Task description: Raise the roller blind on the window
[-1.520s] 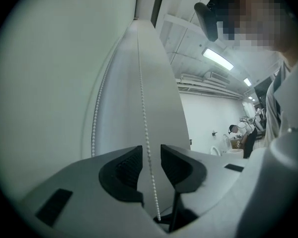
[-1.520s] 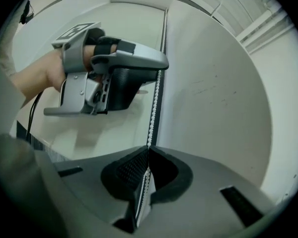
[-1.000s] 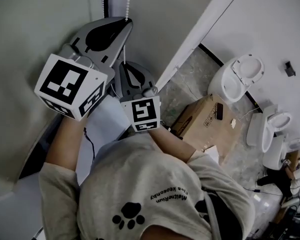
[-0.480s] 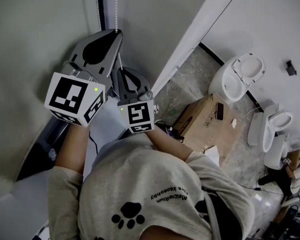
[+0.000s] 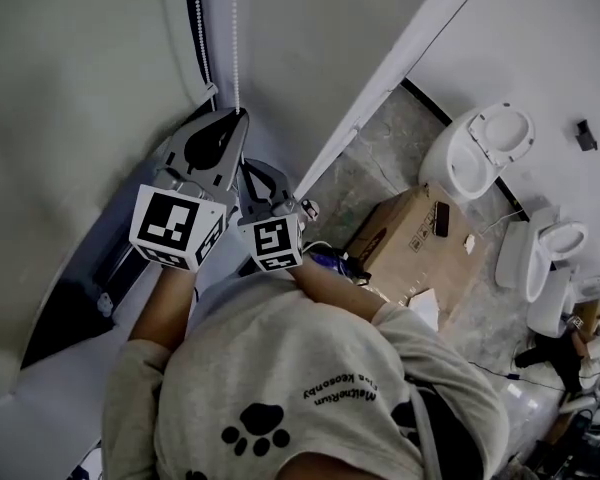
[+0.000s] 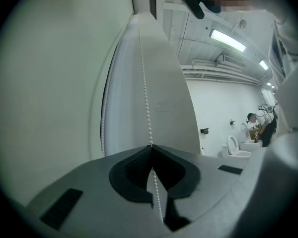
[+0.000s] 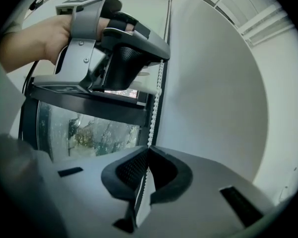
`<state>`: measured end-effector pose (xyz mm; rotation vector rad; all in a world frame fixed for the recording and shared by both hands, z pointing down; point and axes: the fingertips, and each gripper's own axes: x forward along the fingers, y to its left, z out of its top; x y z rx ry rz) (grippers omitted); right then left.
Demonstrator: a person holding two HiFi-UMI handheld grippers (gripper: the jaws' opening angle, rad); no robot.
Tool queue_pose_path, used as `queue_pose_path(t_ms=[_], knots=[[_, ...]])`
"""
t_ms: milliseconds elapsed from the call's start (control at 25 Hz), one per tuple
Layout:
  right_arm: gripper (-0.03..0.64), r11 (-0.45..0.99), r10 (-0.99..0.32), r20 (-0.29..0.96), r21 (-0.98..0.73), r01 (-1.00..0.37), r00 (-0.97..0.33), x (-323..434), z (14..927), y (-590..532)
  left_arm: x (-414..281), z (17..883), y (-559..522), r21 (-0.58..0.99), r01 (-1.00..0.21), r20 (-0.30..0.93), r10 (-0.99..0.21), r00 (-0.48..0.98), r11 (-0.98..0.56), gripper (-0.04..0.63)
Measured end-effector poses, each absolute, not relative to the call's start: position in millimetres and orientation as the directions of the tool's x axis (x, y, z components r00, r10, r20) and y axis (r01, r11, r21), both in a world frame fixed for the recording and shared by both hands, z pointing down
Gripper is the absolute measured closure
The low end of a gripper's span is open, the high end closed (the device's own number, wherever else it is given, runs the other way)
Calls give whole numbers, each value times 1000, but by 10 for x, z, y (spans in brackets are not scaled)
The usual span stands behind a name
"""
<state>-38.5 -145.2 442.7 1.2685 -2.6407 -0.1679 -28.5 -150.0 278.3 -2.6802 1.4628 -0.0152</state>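
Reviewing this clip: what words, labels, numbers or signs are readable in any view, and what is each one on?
Shirt: two short lines of dark print beside a paw mark, upside down in the head view, too small and blurred to quote reliably.
Cardboard box: dark printed marks, too small to read.
Marker cubes: black-and-white square patterns only, no letters or numbers.
Left and right gripper views: no text visible.

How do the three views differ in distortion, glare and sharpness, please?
Head view: even, soft light, little blur, dark along the bottom edge. Left gripper view: strong fisheye with black corners; the ceiling light glares, yet the bead chain reads crisp. Right gripper view: the same fisheye and dark rim; the scene through the window glass looks smeared.
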Motion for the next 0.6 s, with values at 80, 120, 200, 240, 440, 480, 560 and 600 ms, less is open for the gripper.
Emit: queue_pose_path(t_ms=[80, 120, 200, 240, 440, 480, 560, 600], knots=[[606, 632, -775, 165, 187, -752, -610, -385, 4577, -1439, -304, 2926, -1510, -69, -844, -18, -845, 534, -532, 588], [606, 635, -772, 180, 182, -751, -610, -381, 4656, -1438, -318, 3003, -1514, -61, -846, -10, -848, 530, -529, 588], [606, 640, -767, 210, 168, -750, -607, -357, 4814, -1447, -336, 3160, -1524, -32, -849, 4, -849, 528, -528, 588], [606, 641, -765, 222, 165, -750, -605, -340, 4886, -1454, -338, 3230, -1528, -15, -849, 9, -849, 529, -529, 588], [606, 667, -741, 276, 192, -720, -612, -365, 5119, -1422, -321, 3473, -1532, 10, -846, 44, -845, 533, -533, 588], [606, 674, -734, 289, 195, -713, -615, -378, 5172, -1398, -310, 3528, -1521, 11, -843, 54, -842, 537, -537, 588], [606, 683, -722, 317, 186, -706, -615, -375, 5289, -1358, -287, 3640, -1489, 2, -841, 65, -840, 539, -540, 588], [606, 686, -717, 329, 179, -705, -614, -367, 5340, -1346, -283, 3690, -1476, -5, -842, 68, -840, 538, -539, 588]])
